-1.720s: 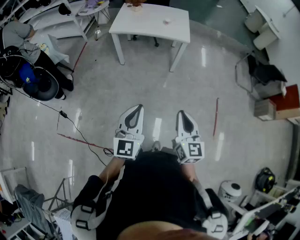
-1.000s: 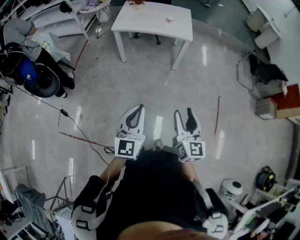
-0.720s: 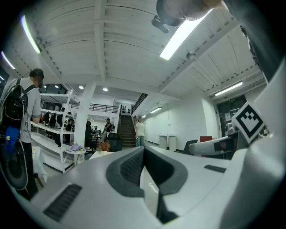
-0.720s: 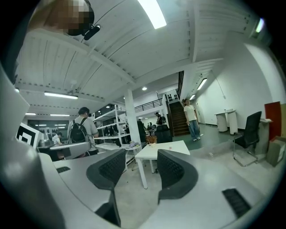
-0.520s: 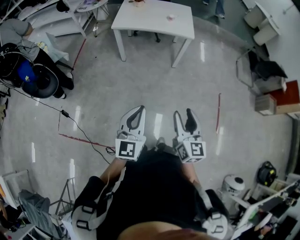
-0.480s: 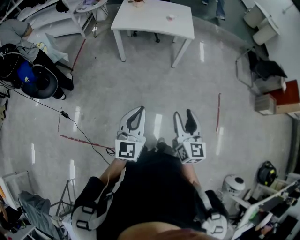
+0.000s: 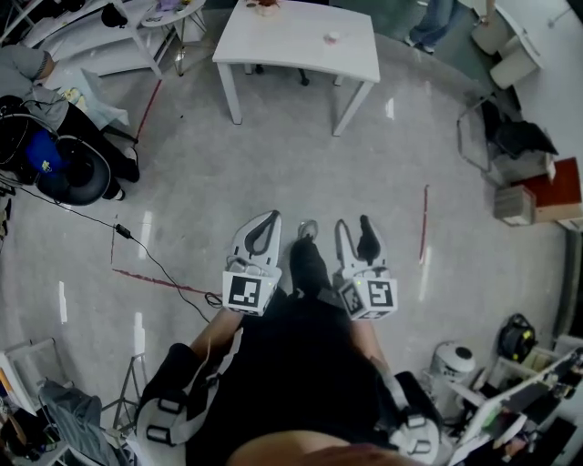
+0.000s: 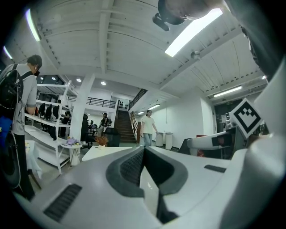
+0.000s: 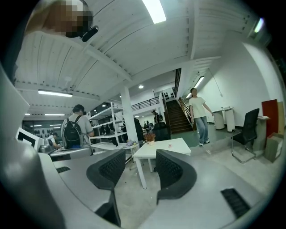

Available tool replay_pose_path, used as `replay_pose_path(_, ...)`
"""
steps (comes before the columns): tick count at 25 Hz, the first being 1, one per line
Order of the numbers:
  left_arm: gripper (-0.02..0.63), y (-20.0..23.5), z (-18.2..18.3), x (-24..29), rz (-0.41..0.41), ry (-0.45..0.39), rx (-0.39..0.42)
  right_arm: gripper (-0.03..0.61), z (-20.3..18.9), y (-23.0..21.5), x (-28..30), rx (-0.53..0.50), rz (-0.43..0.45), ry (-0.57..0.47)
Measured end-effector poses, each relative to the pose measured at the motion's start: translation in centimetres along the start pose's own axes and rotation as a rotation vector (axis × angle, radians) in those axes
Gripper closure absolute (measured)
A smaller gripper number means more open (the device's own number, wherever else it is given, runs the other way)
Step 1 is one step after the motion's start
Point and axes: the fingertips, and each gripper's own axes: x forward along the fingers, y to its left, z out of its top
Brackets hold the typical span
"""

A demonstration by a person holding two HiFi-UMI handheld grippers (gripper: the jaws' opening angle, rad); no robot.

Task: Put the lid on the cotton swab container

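Observation:
A white table stands far ahead across the floor. On it sits a small pale, pinkish container, too small to tell whether a lid is on it. The right gripper view shows that table and the container between the jaws' line of sight. My left gripper is shut and empty, held level over the floor. My right gripper is open; its jaws have just been opening and nothing is between them. Both are far short of the table.
A small potted plant stands on the table's far edge. A black cable and a red strip lie on the floor. Shelves and a person with a backpack are at the left, and a black chair at the right.
The right gripper's jaws have spread from shut to open. Both grippers have advanced a little toward the table, and a foot now shows between them.

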Motion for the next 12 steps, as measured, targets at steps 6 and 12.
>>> replay_pose_path(6, 0.612, 1.9, 0.1, 5.9, 0.011, 0.003, 0.007, 0.373, 0.6, -3.1, 6.3, 0.013, 0.012, 0.003)
replay_pose_path(12, 0.612, 3.4, 2.2, 15.2, 0.045, -0.021, 0.062, 0.373, 3.3, -7.7, 13.9, -0.001, 0.049, 0.004)
